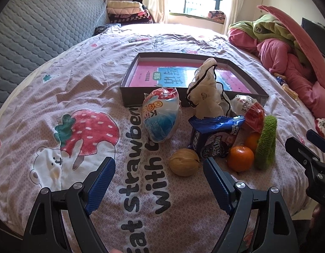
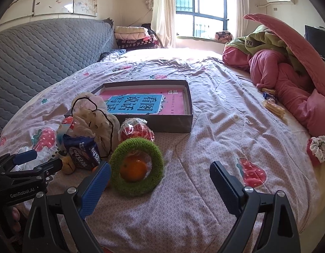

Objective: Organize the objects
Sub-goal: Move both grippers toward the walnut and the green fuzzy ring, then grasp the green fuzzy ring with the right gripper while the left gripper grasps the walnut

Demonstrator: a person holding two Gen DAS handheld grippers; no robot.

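Loose items lie in a cluster on the strawberry-print bedsheet in front of a shallow dark box (image 1: 128, 78) (image 2: 162, 123), which holds a pink book (image 2: 175, 103). The cluster has a walnut (image 1: 184, 162), two oranges (image 1: 241, 158), a green knitted ring (image 1: 266, 143) (image 2: 137, 145), a blue snack packet (image 1: 215, 136) (image 2: 84, 151), a blue-white bag (image 1: 161, 116), a red packet (image 1: 253, 111) (image 2: 135, 130) and a white cloth pouch with black cord (image 1: 206, 90) (image 2: 92, 118). My left gripper (image 1: 158, 161) (image 2: 48, 158) is open and empty, just short of the walnut. My right gripper (image 2: 160, 166) (image 1: 306, 141) is open and empty, right of the ring.
A heap of pink and green blankets (image 2: 285, 71) fills the right side. Wrapped biscuits (image 2: 272, 105) and a red-white scrunchie (image 2: 318, 147) lie near it. A grey quilted headboard (image 1: 46, 31) runs along the left, with folded bedding (image 2: 130, 33) and a window behind.
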